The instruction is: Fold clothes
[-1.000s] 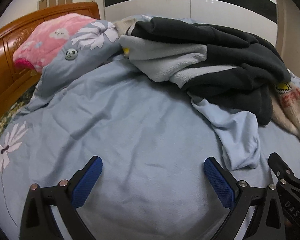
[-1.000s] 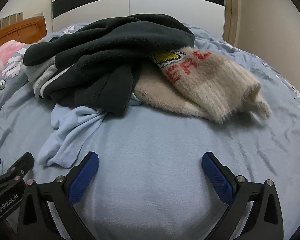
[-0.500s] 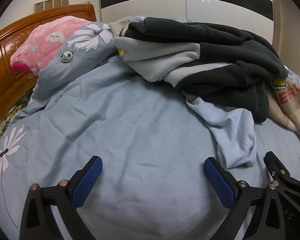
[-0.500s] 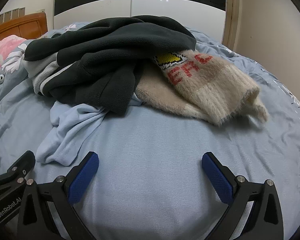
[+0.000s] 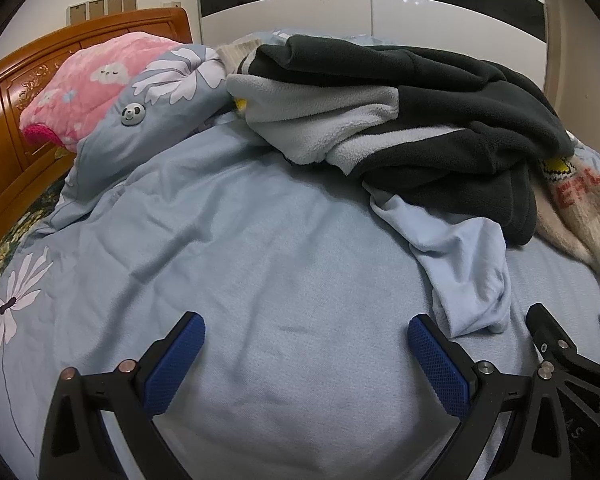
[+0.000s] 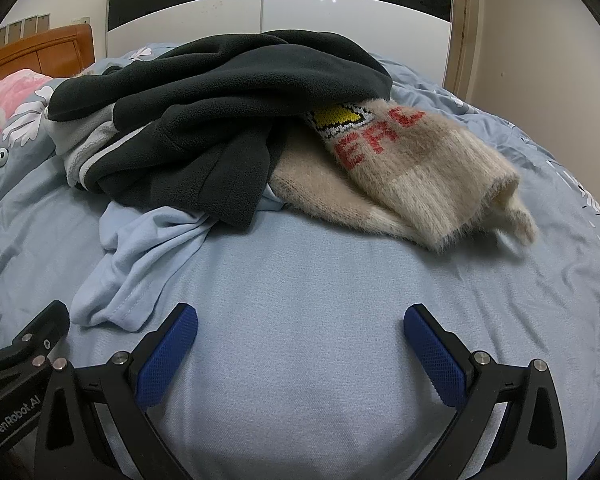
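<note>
A pile of clothes lies on the blue bed. A dark grey fleece jacket (image 5: pixel 440 120) (image 6: pixel 220 120) with a light grey lining is on top. A light blue garment (image 5: pixel 464 264) (image 6: pixel 140 264) sticks out from under it toward me. A beige fuzzy sweater (image 6: pixel 412 172) (image 5: pixel 580 208) with red letters lies to the right. My left gripper (image 5: pixel 302 356) is open and empty above the bedsheet, left of the light blue garment. My right gripper (image 6: pixel 300 344) is open and empty in front of the pile.
A pink pillow (image 5: pixel 96 84) and a blue flowered pillow (image 5: pixel 156 120) lean against the wooden headboard (image 5: pixel 4 128) at the left. A black and white wardrobe (image 6: pixel 280 8) stands behind the bed. Blue sheet (image 6: pixel 300 280) lies between the grippers and the pile.
Both grippers have drifted slightly back and up from the pile, so it sits a little lower in view. Both stay open. The clothes have not moved.
</note>
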Demonstrator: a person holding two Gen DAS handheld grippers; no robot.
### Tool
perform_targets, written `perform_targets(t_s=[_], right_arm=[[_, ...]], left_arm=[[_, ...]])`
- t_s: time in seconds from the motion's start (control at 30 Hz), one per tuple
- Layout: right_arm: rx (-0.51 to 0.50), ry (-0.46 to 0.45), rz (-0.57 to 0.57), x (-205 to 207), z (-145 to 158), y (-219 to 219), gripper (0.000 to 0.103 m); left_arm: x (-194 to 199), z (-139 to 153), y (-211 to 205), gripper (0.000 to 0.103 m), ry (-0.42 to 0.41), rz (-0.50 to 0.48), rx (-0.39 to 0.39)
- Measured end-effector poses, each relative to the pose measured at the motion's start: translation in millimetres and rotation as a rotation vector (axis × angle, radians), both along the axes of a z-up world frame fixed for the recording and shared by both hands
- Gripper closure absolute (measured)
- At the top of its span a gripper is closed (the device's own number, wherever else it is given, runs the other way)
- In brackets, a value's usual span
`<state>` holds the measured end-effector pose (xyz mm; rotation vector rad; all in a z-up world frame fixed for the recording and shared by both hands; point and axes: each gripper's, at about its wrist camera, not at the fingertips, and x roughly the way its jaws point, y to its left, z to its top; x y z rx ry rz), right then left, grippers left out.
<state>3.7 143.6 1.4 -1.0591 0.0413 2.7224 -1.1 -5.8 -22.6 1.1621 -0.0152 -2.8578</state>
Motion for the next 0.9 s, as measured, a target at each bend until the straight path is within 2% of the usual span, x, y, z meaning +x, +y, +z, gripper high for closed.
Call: perform_targets(t_s=[0.9], right_arm=[[-0.005, -0.021, 0.014, -7.1, 0.3, 9.5, 0.0]], left_arm=[[0.9, 3.0, -2.0, 0.0, 0.011, 0.0, 0.005]])
